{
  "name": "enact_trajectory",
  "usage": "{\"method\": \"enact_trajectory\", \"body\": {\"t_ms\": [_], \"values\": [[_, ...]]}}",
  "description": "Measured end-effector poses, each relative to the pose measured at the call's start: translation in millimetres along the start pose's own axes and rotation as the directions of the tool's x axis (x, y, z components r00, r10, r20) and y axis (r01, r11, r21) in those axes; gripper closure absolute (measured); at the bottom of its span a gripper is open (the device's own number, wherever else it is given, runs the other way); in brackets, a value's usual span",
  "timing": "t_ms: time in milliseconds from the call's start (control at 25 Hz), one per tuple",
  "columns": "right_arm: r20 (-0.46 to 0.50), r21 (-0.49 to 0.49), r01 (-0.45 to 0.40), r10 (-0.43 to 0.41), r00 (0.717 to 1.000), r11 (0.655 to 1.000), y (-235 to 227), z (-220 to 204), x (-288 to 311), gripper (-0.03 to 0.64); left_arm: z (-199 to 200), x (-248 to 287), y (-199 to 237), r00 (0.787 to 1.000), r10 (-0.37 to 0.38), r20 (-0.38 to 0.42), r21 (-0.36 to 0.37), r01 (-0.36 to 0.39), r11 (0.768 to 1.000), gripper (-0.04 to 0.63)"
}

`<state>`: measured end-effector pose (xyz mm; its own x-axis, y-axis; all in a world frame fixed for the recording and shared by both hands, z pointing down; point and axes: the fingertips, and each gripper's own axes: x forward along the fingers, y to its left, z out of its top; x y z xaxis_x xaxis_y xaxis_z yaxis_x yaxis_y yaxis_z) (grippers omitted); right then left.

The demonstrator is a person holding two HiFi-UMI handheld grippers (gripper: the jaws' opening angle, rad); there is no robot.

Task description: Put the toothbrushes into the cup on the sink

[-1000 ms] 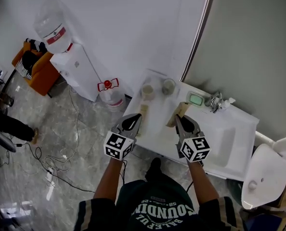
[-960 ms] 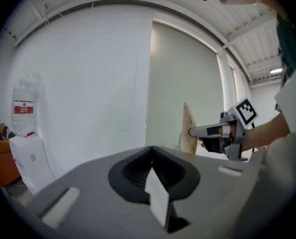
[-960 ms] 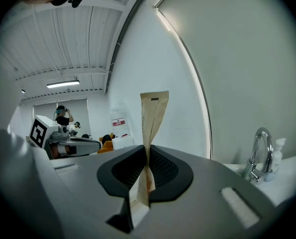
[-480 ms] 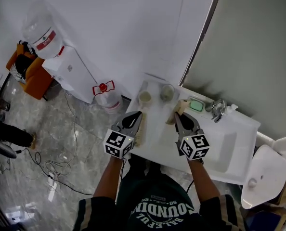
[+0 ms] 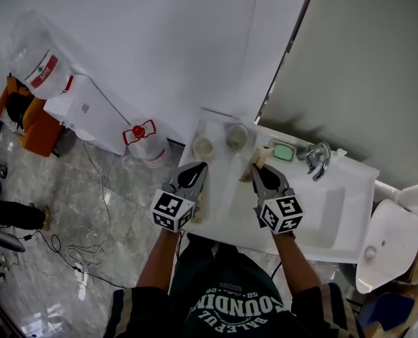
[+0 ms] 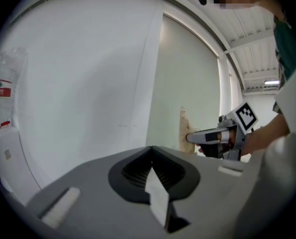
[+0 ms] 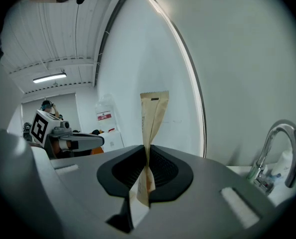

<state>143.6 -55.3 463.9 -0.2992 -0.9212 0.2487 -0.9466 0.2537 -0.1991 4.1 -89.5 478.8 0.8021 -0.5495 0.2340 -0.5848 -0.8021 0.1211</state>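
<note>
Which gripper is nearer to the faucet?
Right. The right gripper hangs just left of the faucet in the head view; the left gripper is farther left, over the counter's left edge.

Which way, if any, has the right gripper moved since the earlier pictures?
Yes. The right gripper, shut on a paper packet, has moved forward, closer to the right-hand cup by the wall.

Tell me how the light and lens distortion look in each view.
Head view: soft even light, sharp, a shadow behind the faucet. Left gripper view: fisheye bowing, black corners, the white toothbrush packet soft-edged. Right gripper view: same bowing, its beige toothbrush packet in focus.
</note>
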Motion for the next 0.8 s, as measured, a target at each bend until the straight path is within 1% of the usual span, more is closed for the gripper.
{"method": "enact_trajectory", "body": {"t_ms": [160, 320, 480, 600, 800], "values": [[-0.026, 0.008, 0.004, -0.004, 1.000, 1.000, -4.6, -12.2, 9.2, 0.586, -11.1, 9.2, 5.1, 1.000, -0.011, -0.027, -0.018, 0.011, 1.000, 0.546], [-0.053, 0.017, 0.000, 0.001, 0.999, 1.000, -7.2, -26.1, 19.8, 0.587, -21.8, 15.0, 9.4, 0.999, -0.018, -0.047, -0.017, 0.017, 1.000, 0.546], [-0.070, 0.024, 0.000, 0.001, 0.998, 1.000, -10.6, -39.4, 32.0, 0.587, -32.2, 18.5, 15.7, 0.998, -0.016, -0.058, -0.032, 0.014, 0.999, 0.546], [-0.055, 0.026, 0.010, -0.009, 0.998, 1.000, -17.8, -37.4, 45.3, 0.588, -36.9, 22.8, 20.3, 0.998, -0.017, -0.065, -0.044, 0.014, 0.999, 0.546], [-0.026, 0.016, 0.019, -0.019, 0.999, 1.000, -33.7, -22.7, 70.3, 0.588, -46.3, 30.8, 24.3, 0.996, -0.028, -0.083, -0.054, 0.024, 0.998, 0.546]]}}
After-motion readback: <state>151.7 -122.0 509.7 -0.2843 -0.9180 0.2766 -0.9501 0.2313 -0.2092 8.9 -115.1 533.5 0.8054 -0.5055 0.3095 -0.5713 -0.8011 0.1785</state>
